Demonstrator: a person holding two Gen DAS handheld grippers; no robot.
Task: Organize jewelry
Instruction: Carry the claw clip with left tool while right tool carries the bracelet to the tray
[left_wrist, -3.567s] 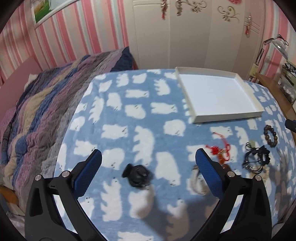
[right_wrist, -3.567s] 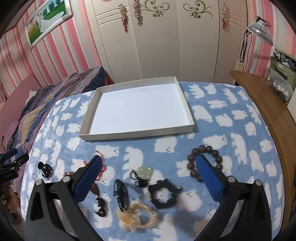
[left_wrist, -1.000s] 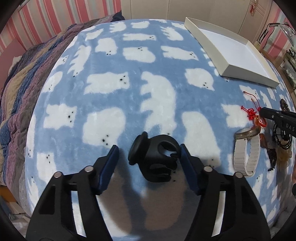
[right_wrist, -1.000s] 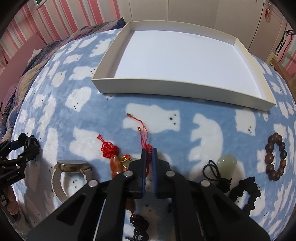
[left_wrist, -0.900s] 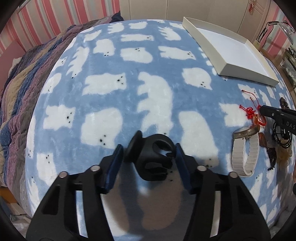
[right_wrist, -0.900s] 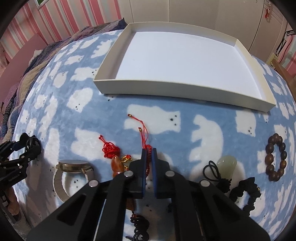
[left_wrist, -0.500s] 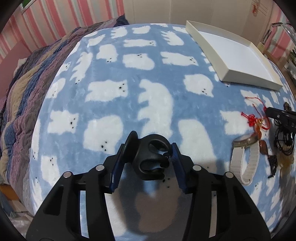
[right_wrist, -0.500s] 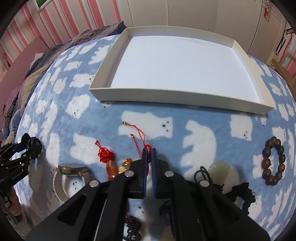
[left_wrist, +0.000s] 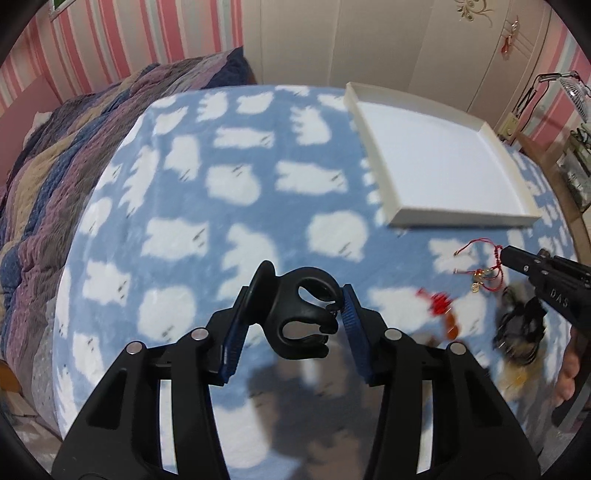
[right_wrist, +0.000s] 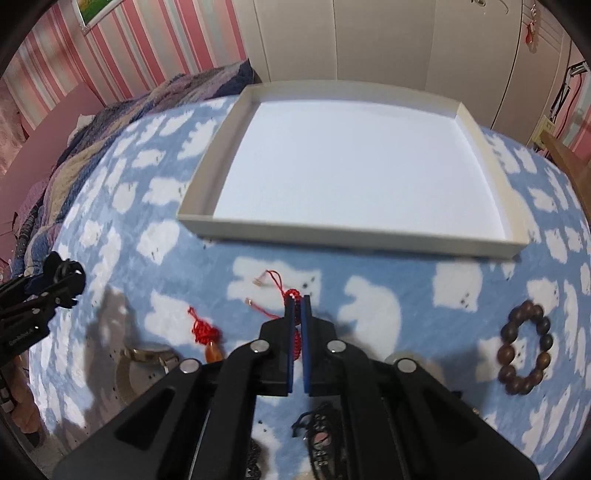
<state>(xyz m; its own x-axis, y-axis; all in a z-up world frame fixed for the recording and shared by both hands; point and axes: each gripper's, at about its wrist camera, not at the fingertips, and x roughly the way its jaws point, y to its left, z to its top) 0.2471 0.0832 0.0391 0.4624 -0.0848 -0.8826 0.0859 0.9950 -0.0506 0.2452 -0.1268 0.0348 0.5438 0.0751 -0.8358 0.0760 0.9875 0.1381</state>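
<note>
My left gripper (left_wrist: 295, 314) is shut on a black hair claw clip (left_wrist: 301, 314) and holds it above the blue bear-print blanket (left_wrist: 229, 206). My right gripper (right_wrist: 297, 301) is shut on a red braided cord bracelet (right_wrist: 291, 295), lifted off the blanket; its loose ends hang to the left. The empty white tray (right_wrist: 351, 236) lies just beyond. In the left wrist view the right gripper (left_wrist: 504, 254) shows at the right with the red cord (left_wrist: 480, 243), near the tray (left_wrist: 391, 206).
A red knot charm with an amber bead (right_wrist: 205, 332), a watch (right_wrist: 147, 356), a brown wooden bead bracelet (right_wrist: 524, 347) and dark hair ties (right_wrist: 321, 424) lie on the blanket. A striped quilt (left_wrist: 55, 155) covers the bed at left. A wooden edge (right_wrist: 569, 158) runs along the right.
Both grippers have risen. The left lifted the black clip off the blanket. The right raised the red cord bracelet and moved it toward the tray.
</note>
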